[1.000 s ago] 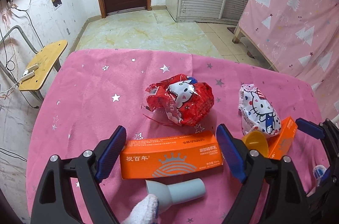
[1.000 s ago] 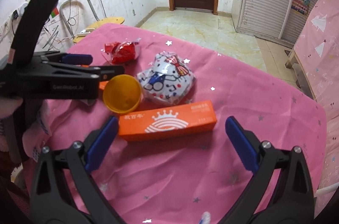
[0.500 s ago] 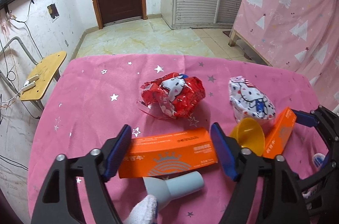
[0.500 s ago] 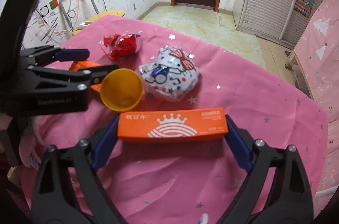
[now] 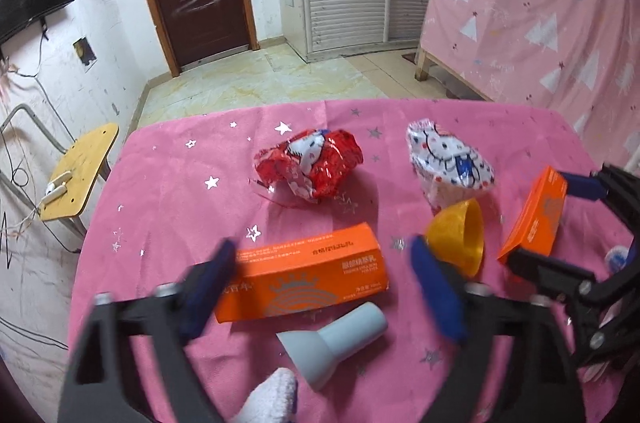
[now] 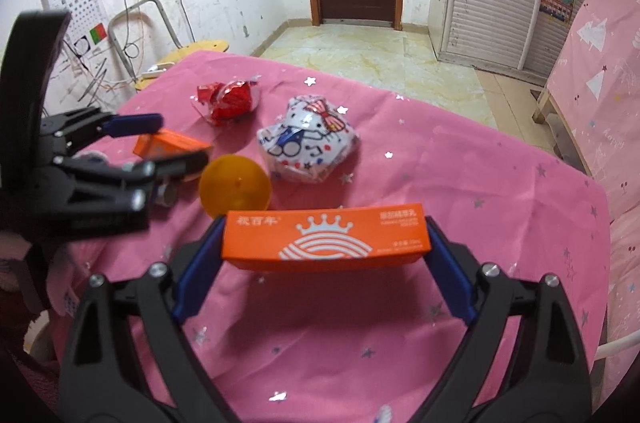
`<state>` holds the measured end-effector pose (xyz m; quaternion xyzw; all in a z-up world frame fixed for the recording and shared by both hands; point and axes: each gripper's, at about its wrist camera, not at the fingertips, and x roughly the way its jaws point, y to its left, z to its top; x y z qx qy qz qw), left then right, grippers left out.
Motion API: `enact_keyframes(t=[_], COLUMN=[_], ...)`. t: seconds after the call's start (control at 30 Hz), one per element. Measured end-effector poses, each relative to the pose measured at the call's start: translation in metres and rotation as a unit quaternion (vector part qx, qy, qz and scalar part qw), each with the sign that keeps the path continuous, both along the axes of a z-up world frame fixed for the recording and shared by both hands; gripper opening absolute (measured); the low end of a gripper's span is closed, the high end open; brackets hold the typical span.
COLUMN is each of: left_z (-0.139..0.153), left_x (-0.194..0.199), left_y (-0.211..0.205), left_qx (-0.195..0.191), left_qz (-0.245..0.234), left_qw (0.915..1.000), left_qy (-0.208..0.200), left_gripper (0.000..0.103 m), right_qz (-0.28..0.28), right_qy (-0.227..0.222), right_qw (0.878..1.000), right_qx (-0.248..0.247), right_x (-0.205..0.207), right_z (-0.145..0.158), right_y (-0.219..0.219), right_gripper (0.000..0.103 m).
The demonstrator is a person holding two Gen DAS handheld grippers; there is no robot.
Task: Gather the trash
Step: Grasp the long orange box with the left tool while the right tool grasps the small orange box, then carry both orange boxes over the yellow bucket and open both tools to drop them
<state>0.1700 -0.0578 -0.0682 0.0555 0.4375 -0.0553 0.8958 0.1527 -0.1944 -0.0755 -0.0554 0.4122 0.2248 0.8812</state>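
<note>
Right wrist — right tool [image 6: 325, 250] clamps crown-logo orange box [image 6: 326, 237].

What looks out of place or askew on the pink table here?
One orange box is lifted clear of the table, clamped endwise in the right claw. The yellow funnel lies tipped on its side.

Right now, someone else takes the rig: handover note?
Right gripper: jaws shut on the orange carton with the crown logo, raised off the pink star-print tablecloth.
Left gripper: jaws open around a second orange carton, not gripping it.
On the cloth: red foil Hello Kitty wrapper, white Hello Kitty wrapper, yellow plastic funnel, pale blue plastic nozzle.
No bin in view.
Done: one carton grasped.
Left: everything else, plus drop-off.
</note>
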Motion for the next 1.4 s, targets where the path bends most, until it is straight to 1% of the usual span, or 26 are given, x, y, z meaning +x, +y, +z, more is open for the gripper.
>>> enact_keyframes(t=[0.13, 0.27, 0.43, 0.73, 0.97, 1.17, 1.4], left_z=[-0.005, -0.006, -0.015, -0.016, -0.003, 0.016, 0.036], left_x=[-0.001, 0.009, 0.022, 0.024, 0.013, 0.003, -0.012], left_y=[0.003, 0.019, 0.032, 0.038, 0.030, 0.014, -0.017], left_qx=[0.018, 0.000, -0.036, -0.039, -0.036, -0.028, -0.018], left_qz=[0.005, 0.016, 0.023, 0.026, 0.029, 0.022, 0.003], left_qw=[0.9998, 0.9999, 0.9985, 0.9985, 0.9988, 0.9994, 0.9997], left_qy=[-0.001, 0.004, 0.033, 0.028, 0.014, -0.002, -0.019], left_gripper=[0.086, 0.086, 0.086, 0.084, 0.084, 0.084, 0.084], right_qz=[0.000, -0.001, -0.001, -0.004, -0.005, -0.011, -0.040], right_qy=[-0.001, -0.001, 0.002, 0.004, -0.005, -0.019, -0.044], right_qw=[1.000, 1.000, 1.000, 1.000, 1.000, 0.999, 0.997], right_qx=[0.004, 0.005, 0.007, 0.009, 0.015, 0.024, 0.046], right_x=[-0.003, -0.004, -0.003, 0.000, -0.006, -0.015, -0.032], right_z=[0.001, 0.000, -0.002, -0.005, 0.002, 0.013, 0.031], right_y=[-0.002, -0.004, -0.007, -0.007, -0.008, -0.019, -0.053], right_gripper=[0.089, 0.089, 0.089, 0.089, 0.089, 0.089, 0.089])
